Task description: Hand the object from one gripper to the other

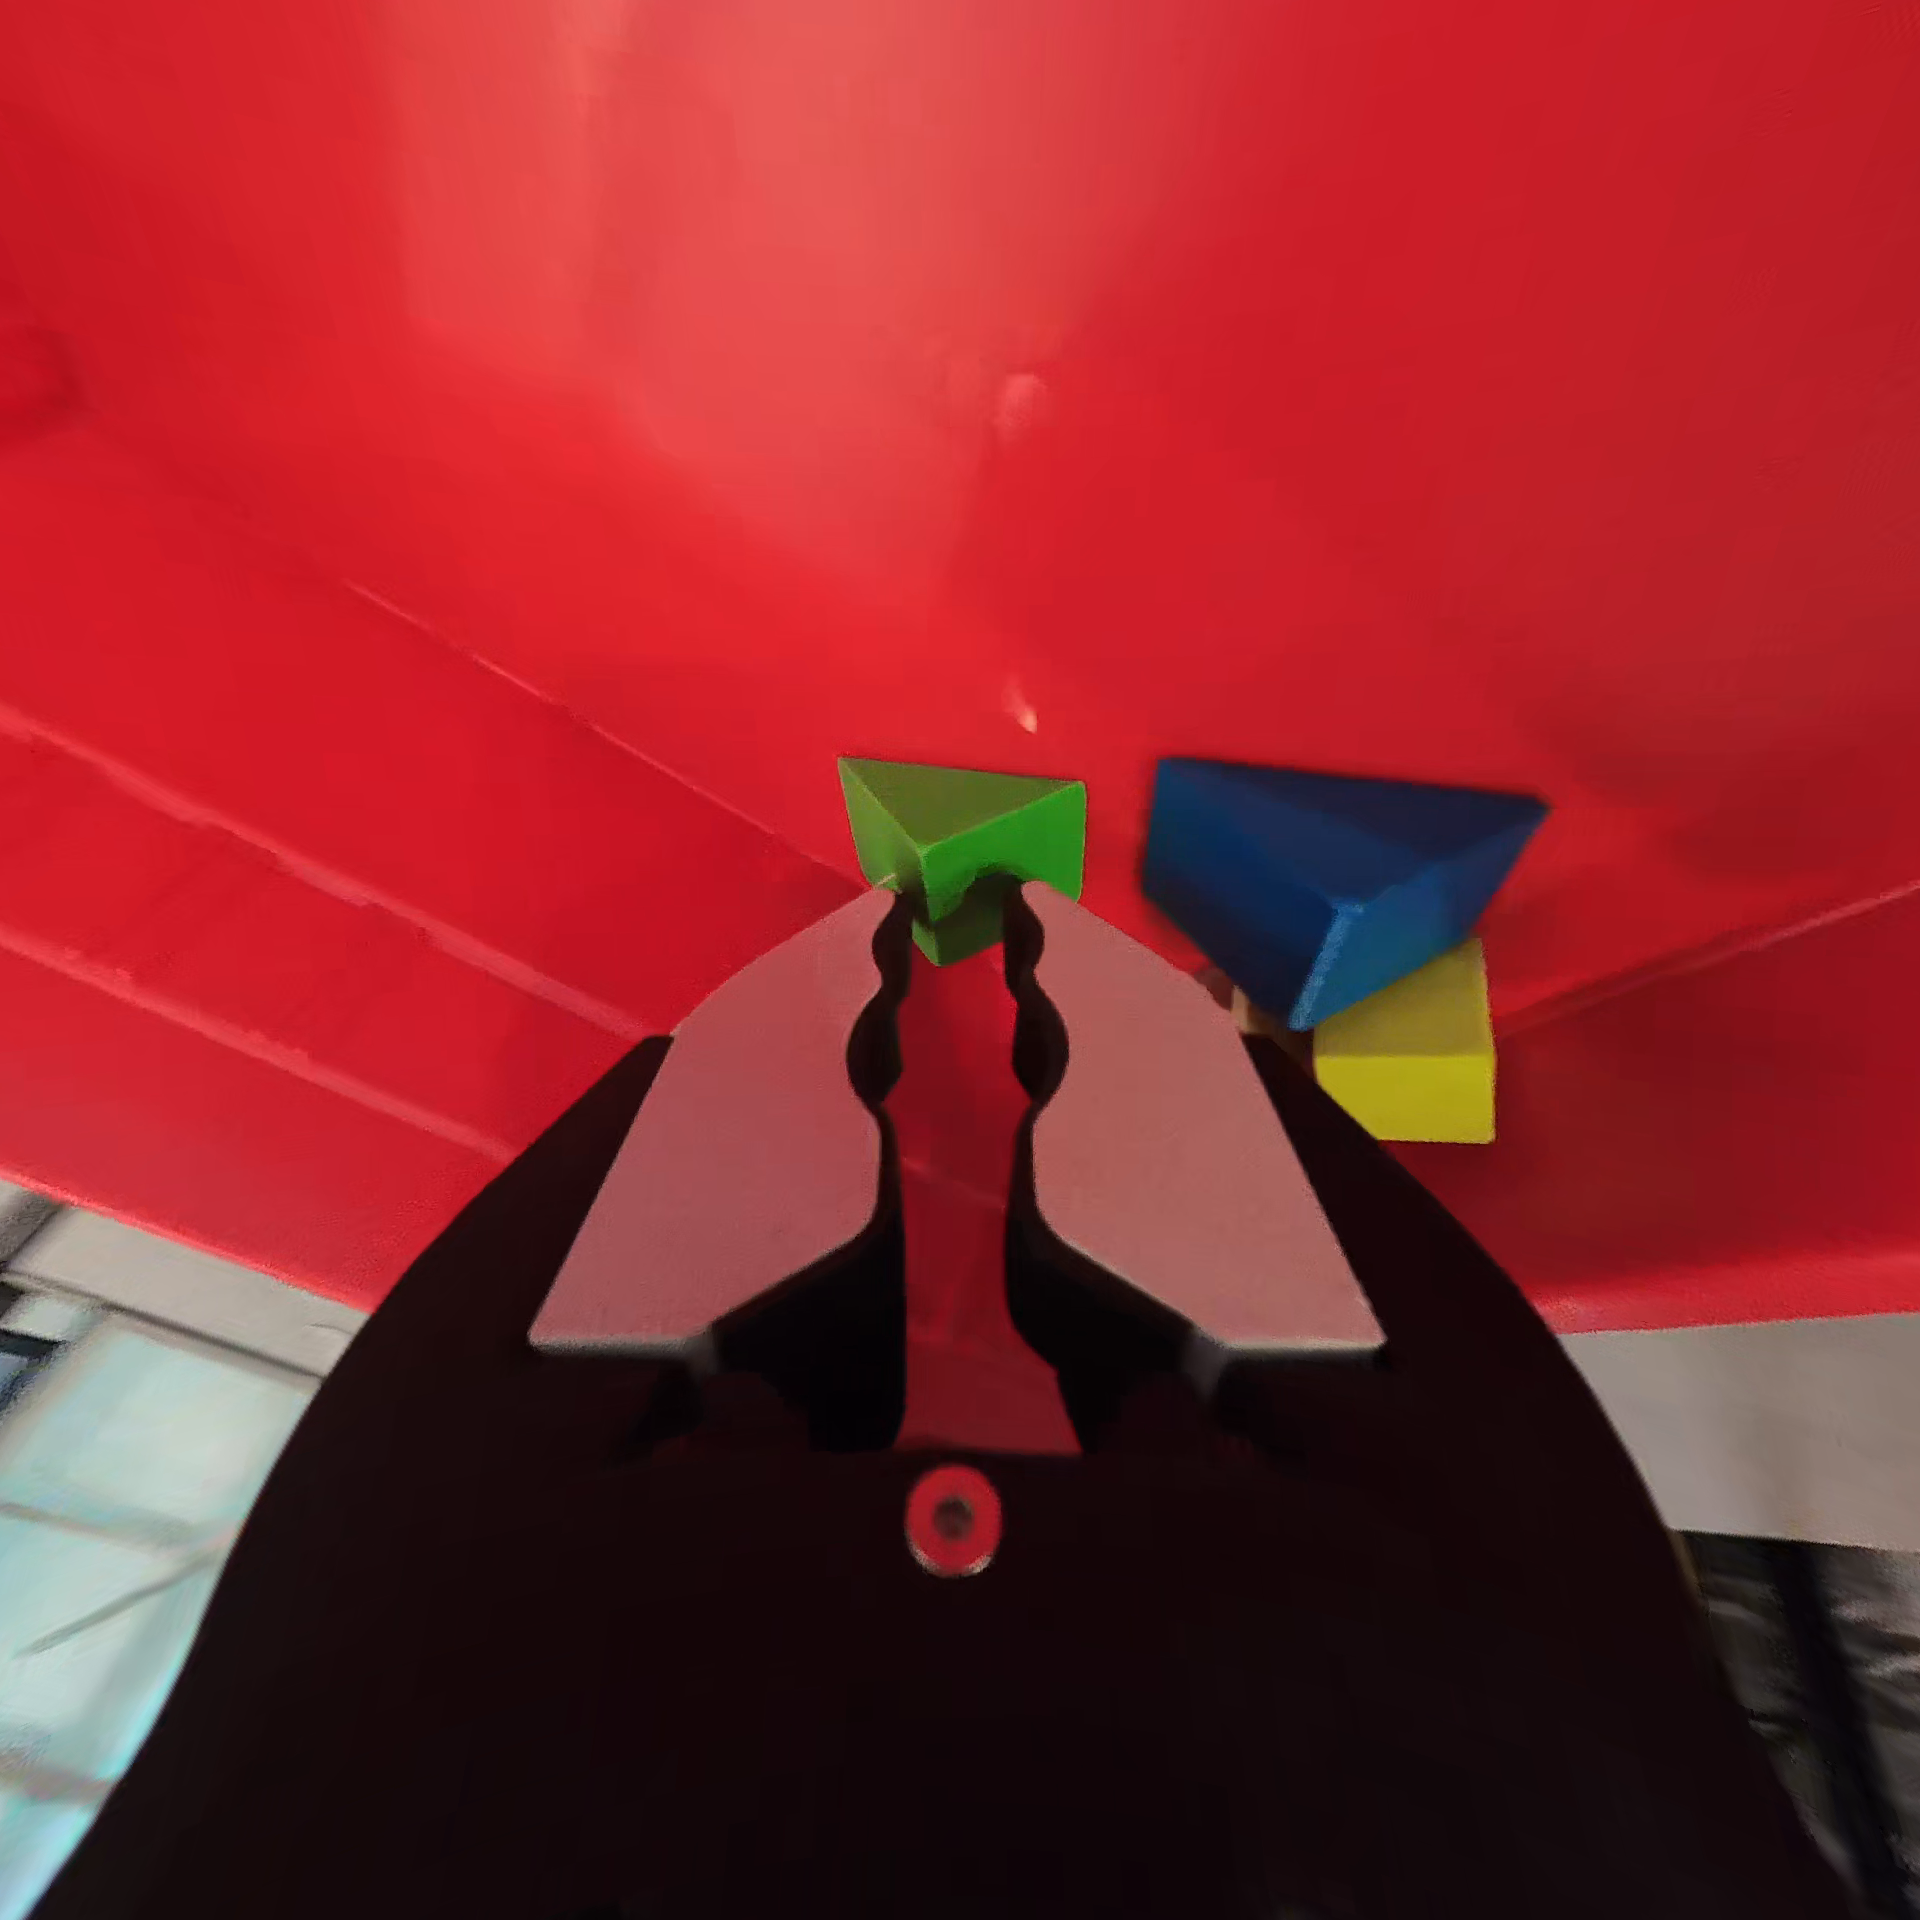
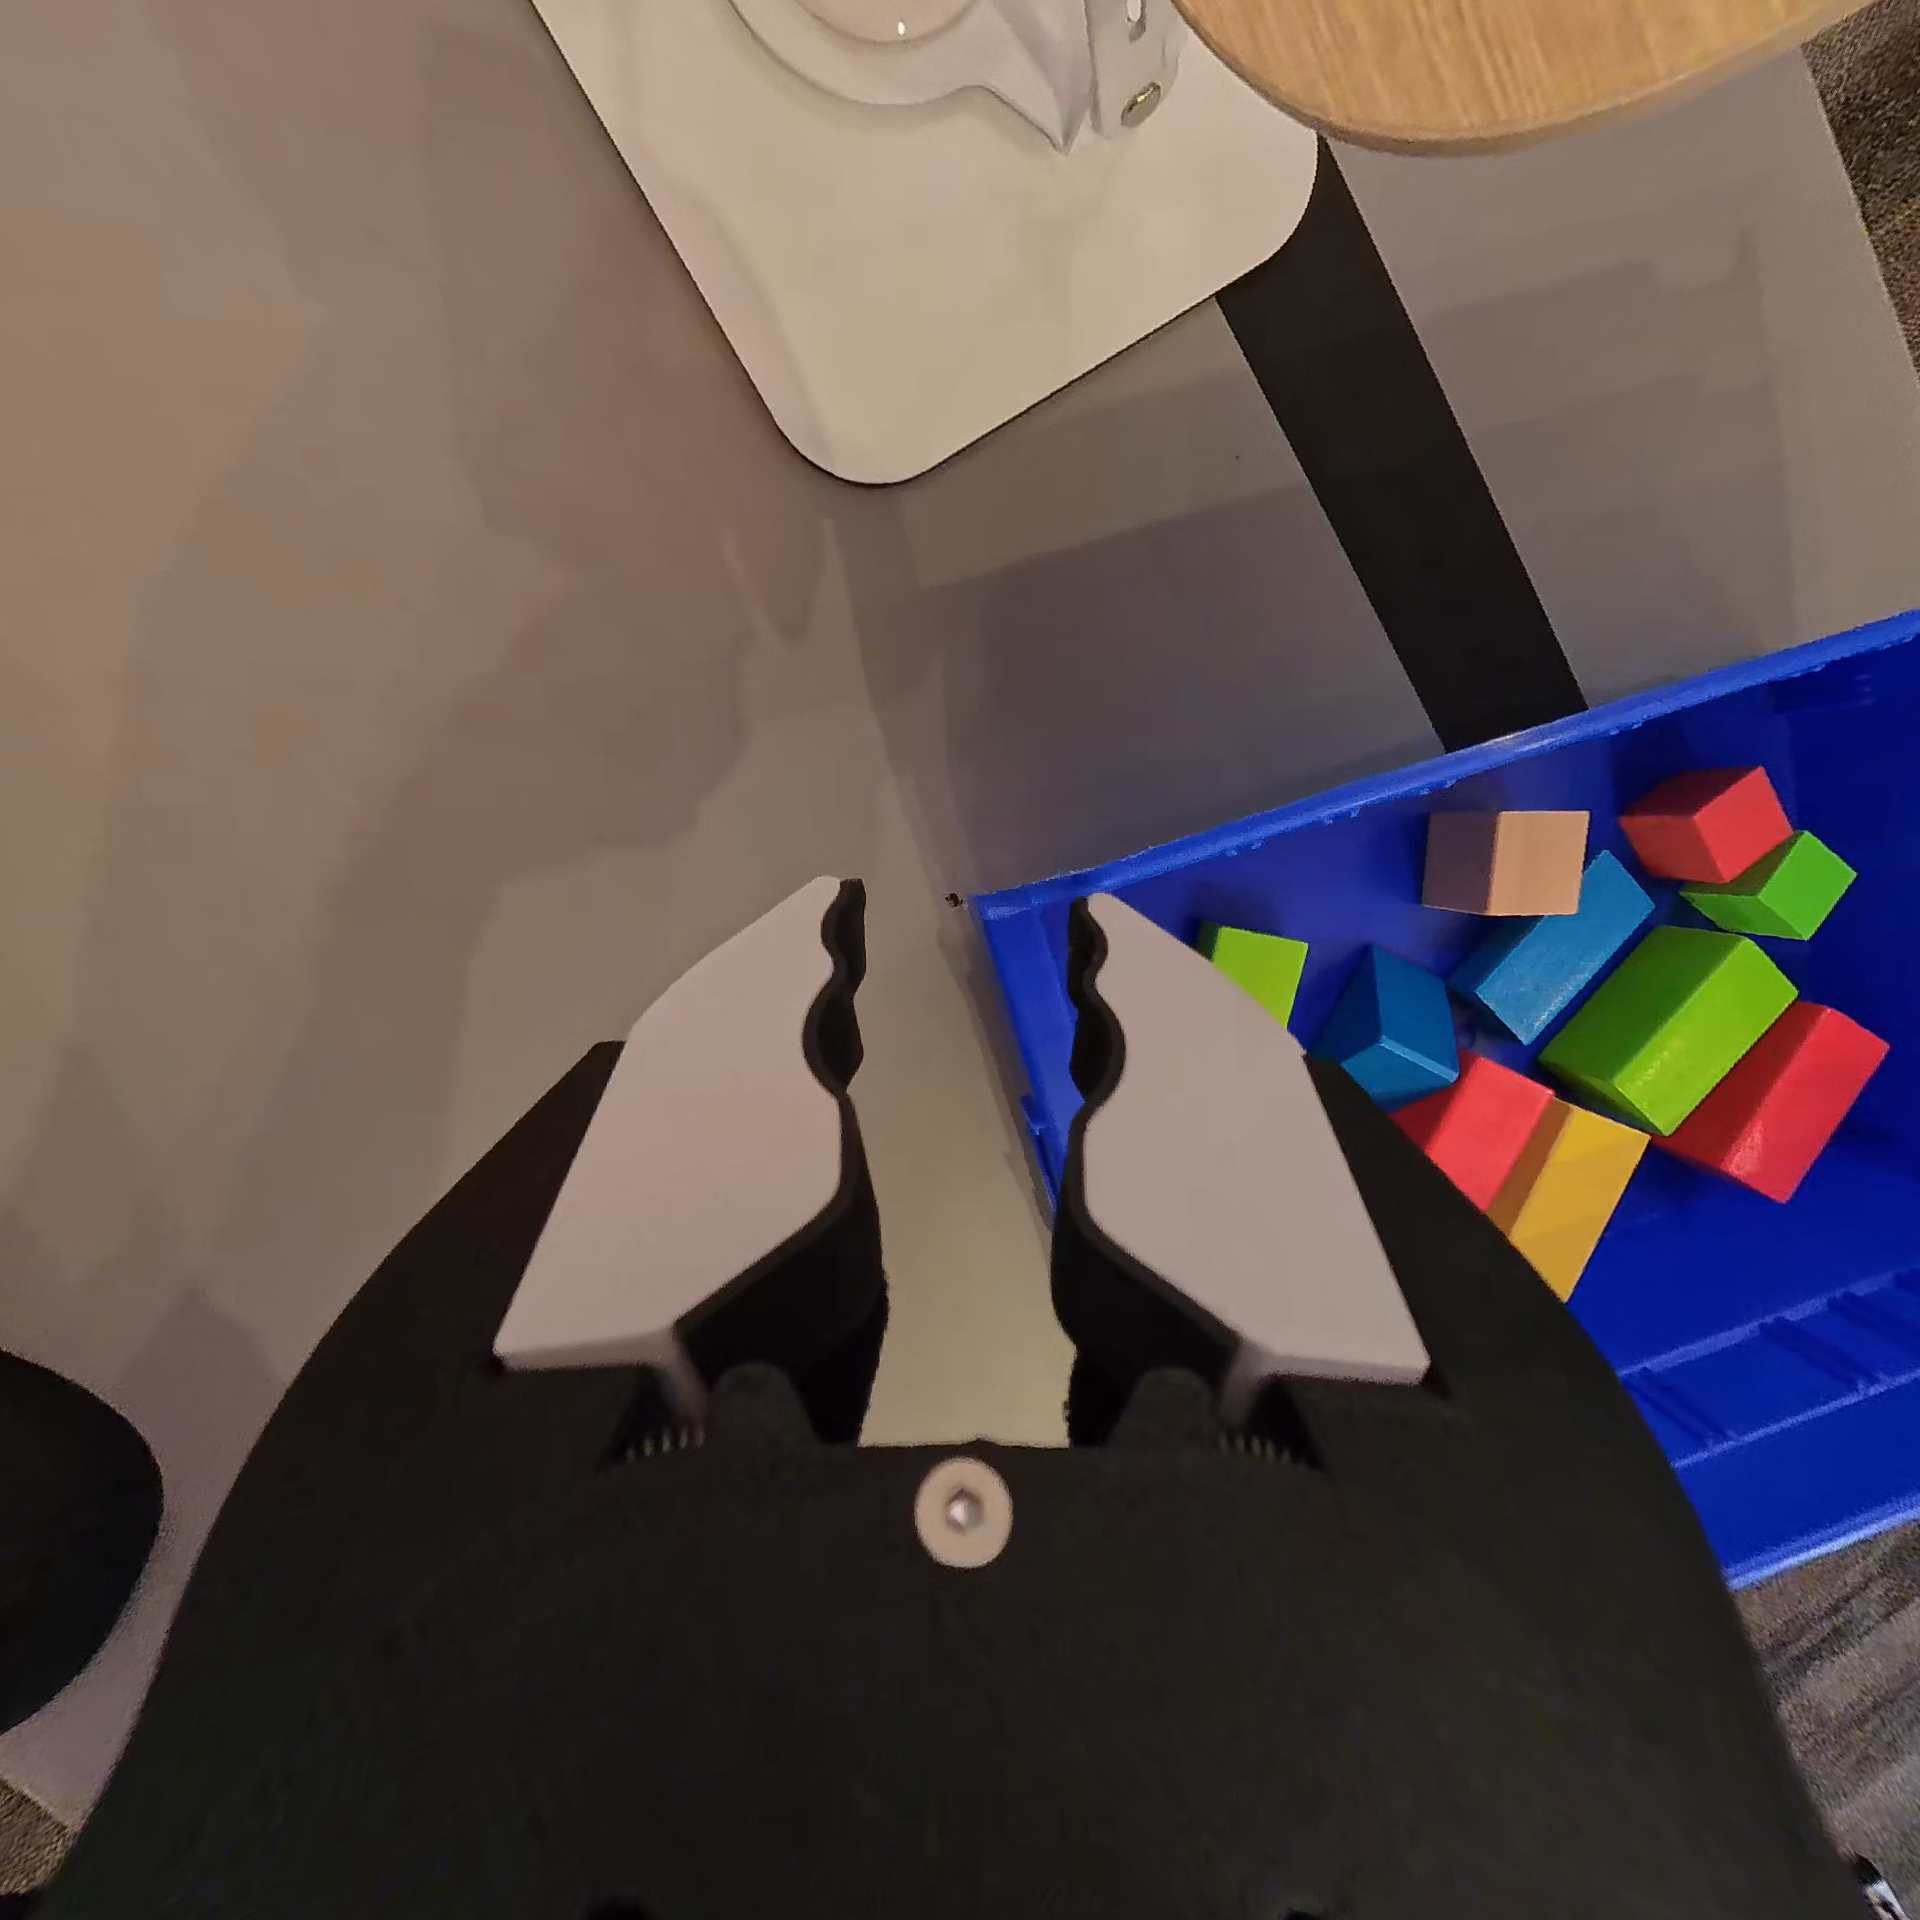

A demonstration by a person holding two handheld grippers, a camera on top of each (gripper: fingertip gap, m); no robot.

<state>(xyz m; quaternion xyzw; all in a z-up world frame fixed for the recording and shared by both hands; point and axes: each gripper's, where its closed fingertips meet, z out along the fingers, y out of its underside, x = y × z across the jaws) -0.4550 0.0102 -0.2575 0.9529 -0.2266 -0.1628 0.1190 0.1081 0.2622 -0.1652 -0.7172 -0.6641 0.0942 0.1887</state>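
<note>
On my left hand-held gripper (image 1: 951,914), at the centre of its view, the fingertips pinch the near corner of a green triangular block (image 1: 961,831) lying on the red bin floor (image 1: 520,520); a blue wedge (image 1: 1330,883) and yellow block (image 1: 1403,1049) sit to its right. So I judge the pick-up is only starting, nothing lifted. My right hand-held gripper (image 2: 966,914) is released and empty above the grey bench (image 2: 416,623), beside a blue bin (image 2: 1766,1403) of blocks at right. The handover itself is all left.
</note>
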